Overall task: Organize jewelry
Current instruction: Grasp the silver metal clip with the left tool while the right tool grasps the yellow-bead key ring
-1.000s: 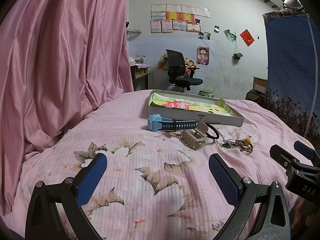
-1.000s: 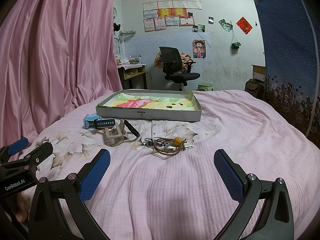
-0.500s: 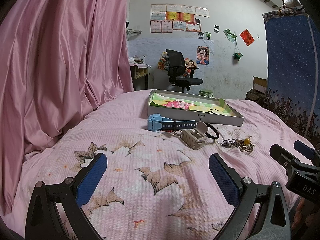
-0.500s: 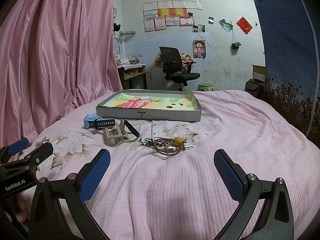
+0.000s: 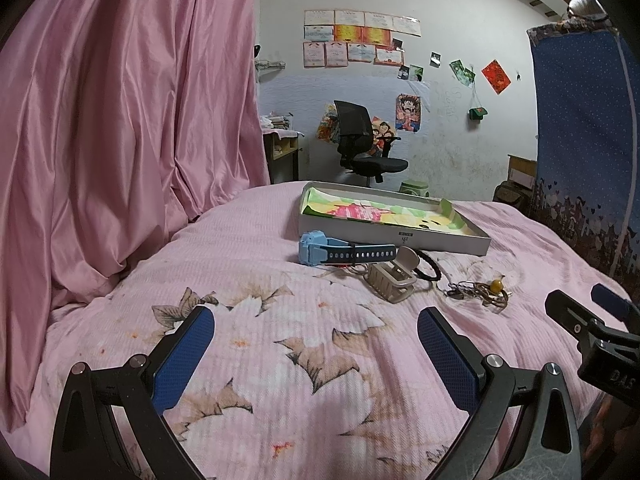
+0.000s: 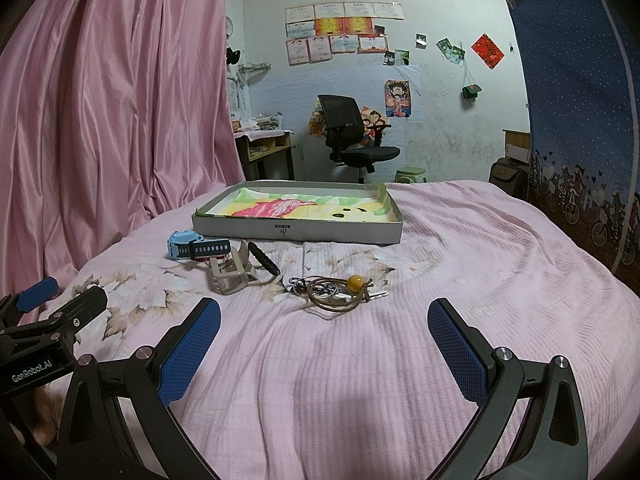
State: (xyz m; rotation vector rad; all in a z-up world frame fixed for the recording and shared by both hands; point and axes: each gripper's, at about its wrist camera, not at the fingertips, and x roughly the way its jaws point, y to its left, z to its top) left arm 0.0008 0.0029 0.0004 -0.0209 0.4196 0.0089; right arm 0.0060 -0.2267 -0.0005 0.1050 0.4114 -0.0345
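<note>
Room: Pink curtains hang on one side, and a black office chair [image 6: 352, 136] stands by the far wall.
Surface: a bed [image 6: 460, 272] with a pink cover, flowers printed on one part.
Box: a flat gray tray box [image 6: 296, 231] with a bright paper inside sits far back on the bed. Nothing has been put in it yet.
Watch: a light blue watch [image 5: 320, 249] lies just in front of the box.
Clip: a beige hair clip [image 5: 394, 276] lies next to the watch strap, maybe touching it.
Hair tie: a black braided hair tie [image 6: 263, 258] lies by the clip.
Necklace: a brown cord necklace with a yellow bead [image 6: 338, 290] lies in a loose pile with some small metal rings, a little apart from the clip.
Left gripper [image 5: 316, 340]: wide apart and holding nothing, low over the flower print, pointed toward the watch and clip.
Right gripper [image 6: 324, 330]: also wide apart and holding nothing, pointed toward the necklace.
Step, my guess: reach for a first piece to carry to the box.
How to do it well: go down slowly, take one thing at a time, and pinch the cord bundle in its thick middle so it does not slip or pull the rings along. Do not grab the soft cover too.
</note>
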